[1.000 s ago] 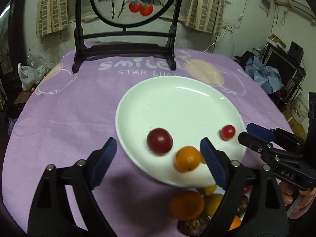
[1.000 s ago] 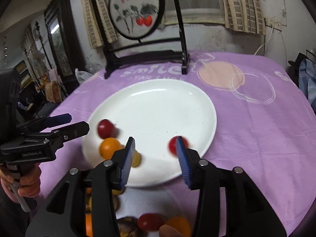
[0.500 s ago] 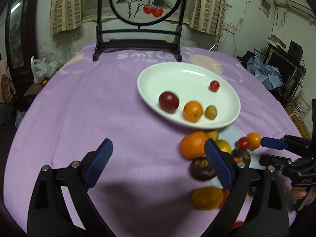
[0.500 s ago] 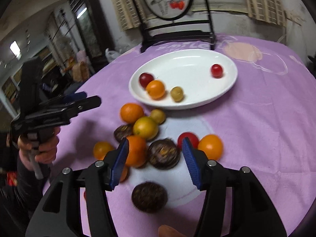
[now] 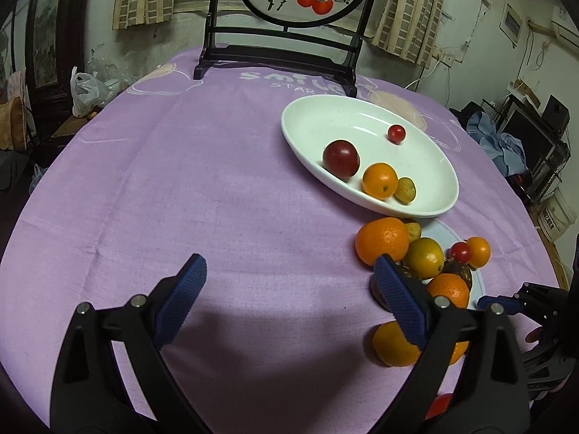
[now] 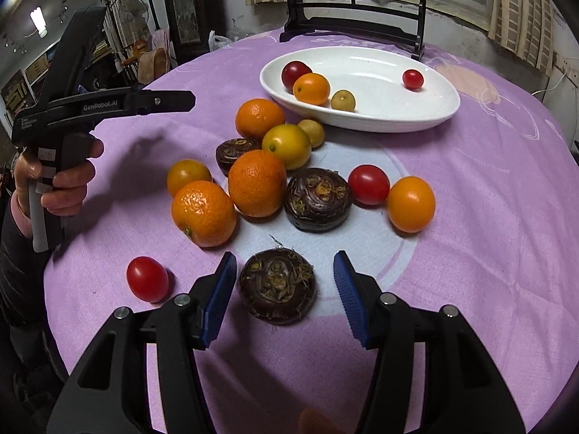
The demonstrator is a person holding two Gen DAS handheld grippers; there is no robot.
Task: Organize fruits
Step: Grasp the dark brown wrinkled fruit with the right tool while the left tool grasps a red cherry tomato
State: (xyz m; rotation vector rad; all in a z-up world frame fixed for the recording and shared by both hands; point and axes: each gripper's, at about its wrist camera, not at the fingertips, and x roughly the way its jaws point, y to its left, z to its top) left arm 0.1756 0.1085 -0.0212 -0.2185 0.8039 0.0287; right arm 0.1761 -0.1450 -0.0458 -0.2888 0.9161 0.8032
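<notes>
A white oval plate (image 6: 380,115) (image 5: 307,119) holds a dark red fruit (image 6: 295,72), a small orange (image 6: 311,88), a yellow-green fruit (image 6: 343,100) and a cherry tomato (image 6: 413,79). Several loose oranges (image 6: 257,182), tomatoes (image 6: 368,184) and dark brown water chestnuts (image 6: 317,199) lie on the purple cloth in front of it. My right gripper (image 6: 285,289) is open, its jaws either side of the nearest water chestnut (image 6: 278,285) without touching it. My left gripper (image 5: 289,296) is open and empty over bare cloth, left of the pile; it also shows in the right wrist view (image 6: 181,101).
A black wooden stand (image 5: 278,58) with a round painted screen stands at the table's far edge. A red tomato (image 6: 147,278) lies alone at the near left of the pile. The round table's edge drops off to the left and right.
Both grippers have pulled back from the plate toward the near side of the table. The right gripper now straddles the nearest water chestnut; the left has moved left of the pile.
</notes>
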